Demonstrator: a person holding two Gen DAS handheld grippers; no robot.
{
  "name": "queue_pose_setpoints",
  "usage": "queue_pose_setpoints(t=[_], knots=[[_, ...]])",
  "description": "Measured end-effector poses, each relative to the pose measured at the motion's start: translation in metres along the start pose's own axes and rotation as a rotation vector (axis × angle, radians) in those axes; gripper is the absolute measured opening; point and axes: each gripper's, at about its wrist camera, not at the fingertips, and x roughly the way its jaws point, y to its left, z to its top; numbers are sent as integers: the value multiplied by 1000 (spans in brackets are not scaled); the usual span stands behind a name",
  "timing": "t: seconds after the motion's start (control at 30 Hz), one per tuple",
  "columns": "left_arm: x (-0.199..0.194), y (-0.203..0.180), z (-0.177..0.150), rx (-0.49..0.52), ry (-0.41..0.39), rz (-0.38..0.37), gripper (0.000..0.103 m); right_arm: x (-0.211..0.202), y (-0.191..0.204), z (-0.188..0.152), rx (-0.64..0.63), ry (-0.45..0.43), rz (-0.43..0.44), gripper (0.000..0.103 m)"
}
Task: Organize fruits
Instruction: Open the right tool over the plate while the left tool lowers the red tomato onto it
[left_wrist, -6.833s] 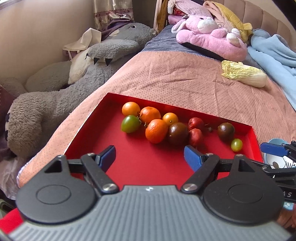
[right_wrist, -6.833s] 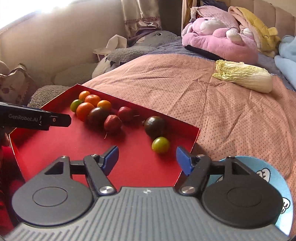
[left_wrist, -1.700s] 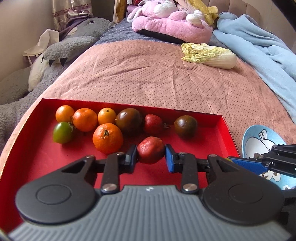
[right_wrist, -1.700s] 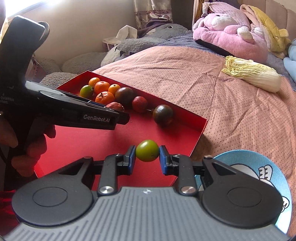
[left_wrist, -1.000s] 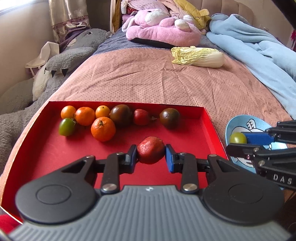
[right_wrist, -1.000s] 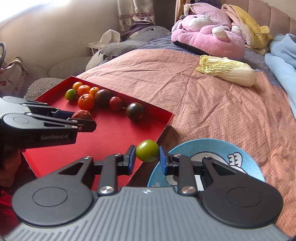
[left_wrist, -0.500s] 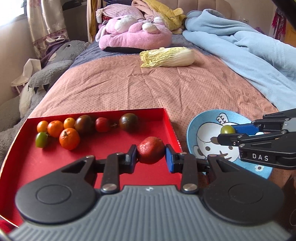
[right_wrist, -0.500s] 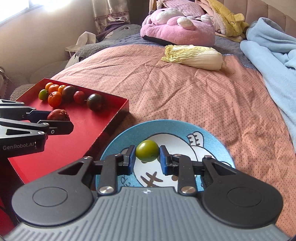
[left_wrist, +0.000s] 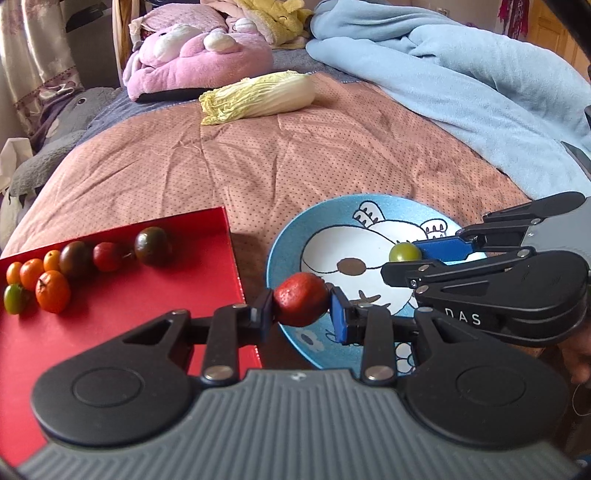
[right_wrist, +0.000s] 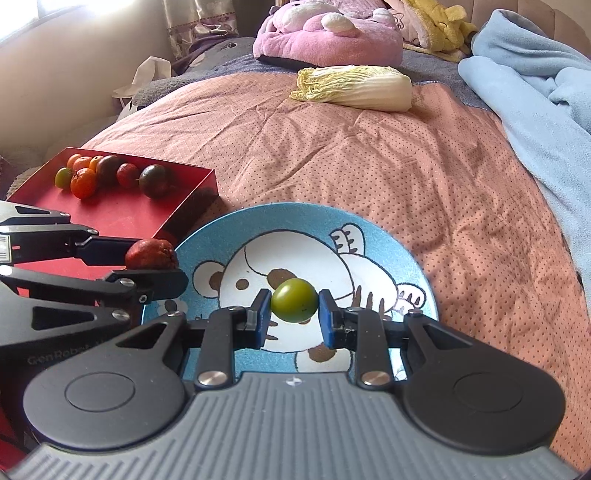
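left gripper (left_wrist: 301, 304) pinching red fruit (left_wrist: 301, 303) | right gripper (right_wrist: 294, 301) pinching green tomato (right_wrist: 294, 300) | both over blue plate (right_wrist: 391, 254), tray (left_wrist: 110, 314) left

"DAS" stands on the right tongs (left_wrist: 405, 258), "GenRobot" on the left tongs (right_wrist: 147, 266).

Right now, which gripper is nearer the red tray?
Left. The left gripper holds a red fruit just past the red tray edge; the right gripper is over the blue plate.
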Motion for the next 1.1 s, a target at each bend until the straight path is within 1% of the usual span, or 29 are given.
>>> queue_pose_setpoints(t=[0.17, 0.37, 0.73, 0.87, 0.9, 0.97, 1.03, 1.1], knots=[[11, -8, 1, 10, 18, -12, 35, 1, -5, -4, 5, 8, -1, 32], [19, -11, 0, 17, 34, -6, 35, 2, -9, -8, 13, 14, 1, 32], [22, -17, -1, 41, 42, -4, 37, 1, -12, -8, 25, 7, -2, 32], [21, -19, -1, 50, 44, -19, 37, 1, -14, -8, 35, 0, -1, 32], [20, -19, -1, 47, 39, -15, 38, 0, -14, -8, 37, -3, -3, 32], [18, -18, 0, 40, 29, -11, 44, 0, -15, -8, 42, -8, -8, 33], [16, -16, 0, 26, 24, -22, 47, -2, -19, -7, 58, -17, -4, 34], [13, -14, 1, 14, 18, -23, 49, -4, -21, -7, 72, -26, -5, 42]])
